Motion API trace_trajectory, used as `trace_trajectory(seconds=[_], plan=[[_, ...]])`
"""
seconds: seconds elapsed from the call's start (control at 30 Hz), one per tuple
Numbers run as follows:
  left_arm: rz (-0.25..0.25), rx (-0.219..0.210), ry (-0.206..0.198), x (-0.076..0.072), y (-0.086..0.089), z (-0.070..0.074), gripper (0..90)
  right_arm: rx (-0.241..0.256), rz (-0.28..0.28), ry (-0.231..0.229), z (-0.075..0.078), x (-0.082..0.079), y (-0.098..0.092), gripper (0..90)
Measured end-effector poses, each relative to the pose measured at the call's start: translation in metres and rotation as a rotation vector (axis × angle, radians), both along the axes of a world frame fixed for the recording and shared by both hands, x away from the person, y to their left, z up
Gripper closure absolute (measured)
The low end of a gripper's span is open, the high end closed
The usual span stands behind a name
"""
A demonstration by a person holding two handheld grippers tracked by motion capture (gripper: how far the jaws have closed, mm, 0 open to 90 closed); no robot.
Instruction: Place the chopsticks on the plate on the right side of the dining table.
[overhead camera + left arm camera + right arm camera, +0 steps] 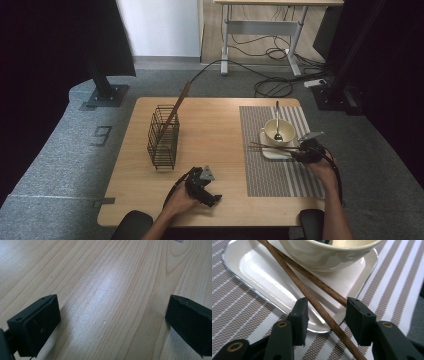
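At lower centre, my right hand-held gripper (325, 320), half open, straddles the brown wooden chopsticks (312, 296) slanting toward upper left.

A: Left side, high view?
B: Left gripper (212, 199) sits low, centre-left of frame; left hand (181, 201) behind it, forearm entering from the bottom edge, angled up and right. In the left gripper view the jaws stand wide apart at the lower left and lower right corners.

A: Right side?
B: Right gripper (298, 156) at centre-right, right hand (322, 167) just below, forearm rising nearly straight from the bottom edge. In the right gripper view (325, 315) the jaws are partly parted, at bottom centre of frame.
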State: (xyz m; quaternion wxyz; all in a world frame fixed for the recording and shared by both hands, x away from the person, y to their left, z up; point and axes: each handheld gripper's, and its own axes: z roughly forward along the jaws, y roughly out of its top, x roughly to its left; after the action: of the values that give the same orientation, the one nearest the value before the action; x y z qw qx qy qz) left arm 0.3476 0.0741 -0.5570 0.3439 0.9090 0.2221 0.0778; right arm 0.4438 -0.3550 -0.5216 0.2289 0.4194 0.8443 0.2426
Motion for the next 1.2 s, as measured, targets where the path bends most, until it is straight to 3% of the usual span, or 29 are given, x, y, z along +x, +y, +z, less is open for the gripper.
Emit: trace_trajectory(seconds=[0.17,0.4,0.63,1.0,1.03,1.1,1.13,1.2], plan=[[-0.003,0.003,0.000,0.000,0.000,0.000,0.0,-0.047,-0.035,-0.023,-0.001,0.000,-0.001,46.5],[-0.001,-0.001,0.001,-0.001,-0.001,0.000,0.0,-0.064,-0.060,-0.055,0.000,0.000,-0.002,44.3],[-0.001,-0.001,0.000,-0.001,-0.001,0.000,0.0,-0.062,-0.092,-0.052,-0.002,0.001,-0.006,43.1],[-0.003,-0.003,0.002,-0.001,-0.002,0.000,0.0,0.025,-0.079,-0.042,0.000,-0.005,-0.007,35.0],[-0.003,-0.003,0.002,-0.001,-0.002,0.000,0.0,0.039,-0.076,-0.045,0.001,-0.006,-0.007,28.9],[-0.003,-0.003,0.002,-0.001,-0.002,0.000,0.0,0.051,-0.072,-0.049,0.001,-0.008,-0.006,27.2],[-0.003,-0.003,0.002,-0.002,-0.002,0.000,0.0,0.075,-0.069,-0.058,0.002,-0.010,-0.004,18.7],[-0.004,-0.003,0.002,-0.002,-0.002,0.000,0.0,0.082,-0.065,-0.065,0.001,-0.011,-0.002,15.7]])
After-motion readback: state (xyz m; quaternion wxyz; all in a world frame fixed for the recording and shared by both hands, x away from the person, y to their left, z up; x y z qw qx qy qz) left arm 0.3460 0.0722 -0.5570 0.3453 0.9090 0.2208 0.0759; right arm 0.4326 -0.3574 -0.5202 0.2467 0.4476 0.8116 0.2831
